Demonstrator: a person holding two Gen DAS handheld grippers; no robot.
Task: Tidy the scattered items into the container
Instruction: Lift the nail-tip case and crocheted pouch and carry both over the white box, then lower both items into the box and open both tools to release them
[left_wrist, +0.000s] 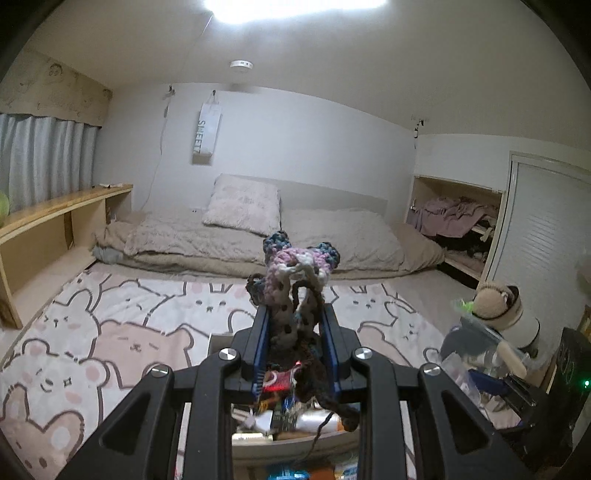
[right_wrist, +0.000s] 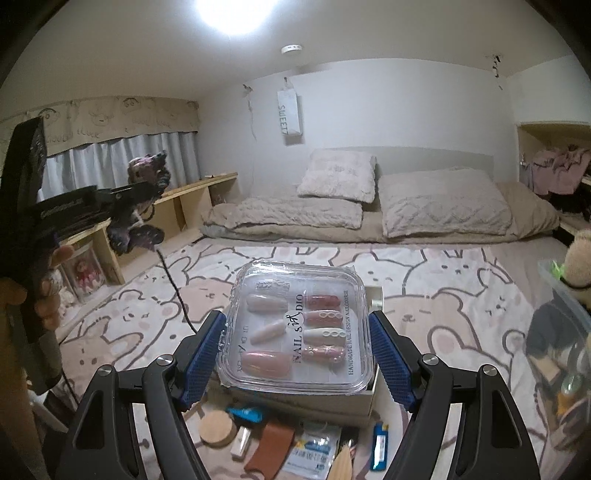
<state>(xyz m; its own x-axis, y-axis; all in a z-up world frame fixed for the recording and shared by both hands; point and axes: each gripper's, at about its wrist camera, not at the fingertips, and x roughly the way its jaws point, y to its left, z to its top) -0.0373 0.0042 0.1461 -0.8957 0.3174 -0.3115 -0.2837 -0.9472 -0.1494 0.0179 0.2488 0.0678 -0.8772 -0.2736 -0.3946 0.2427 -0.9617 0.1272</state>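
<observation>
Crocheted toy (left_wrist: 291, 295) between jaws

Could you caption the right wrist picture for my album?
Right gripper holds a clear box of press-on nails above scattered items.

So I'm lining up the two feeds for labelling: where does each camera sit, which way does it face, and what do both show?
Left wrist view: sits on the left gripper, faces the bed across the bear-print mat; shows its own fingers shut on a crochet toy.
Right wrist view: sits on the right gripper, faces the same bed; shows its fingers clamping a clear nail box, plus the left gripper and a hand at left.
Shared: bed, mat, SWEET bag, crochet toy.
</observation>
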